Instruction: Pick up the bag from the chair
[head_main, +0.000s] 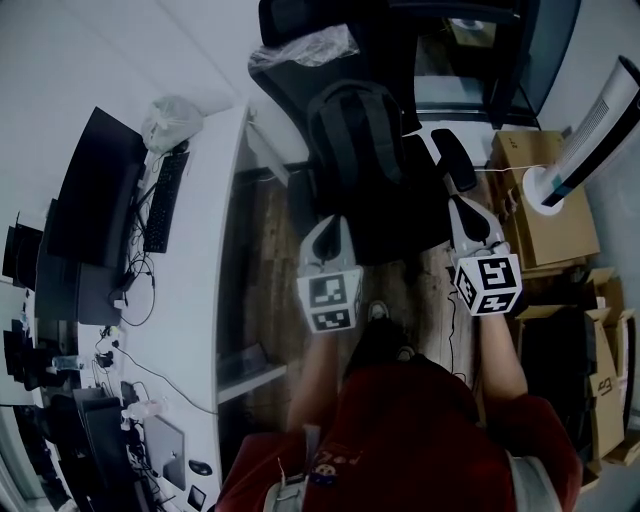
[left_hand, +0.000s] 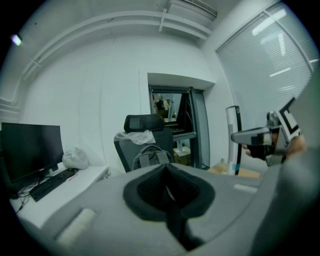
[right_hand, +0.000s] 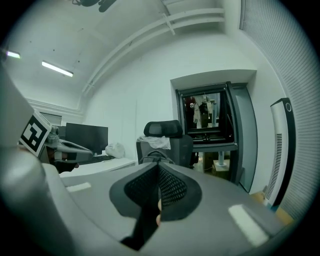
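No readable word, brand or number in any view. The cube (head_main: 330, 301) on my left gripper (head_main: 327, 230) and the cube (head_main: 488, 285) on my right gripper (head_main: 467, 210) bear only black-and-white square markers. Print on a cardboard box (head_main: 604, 385) is too blurred to read.

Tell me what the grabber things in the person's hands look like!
The left gripper and right gripper are pale grey and smooth, narrowing toward the tips, with black bumpy pads inside. Each carries a white cube printed with black square markers. The person wears a dark red top.
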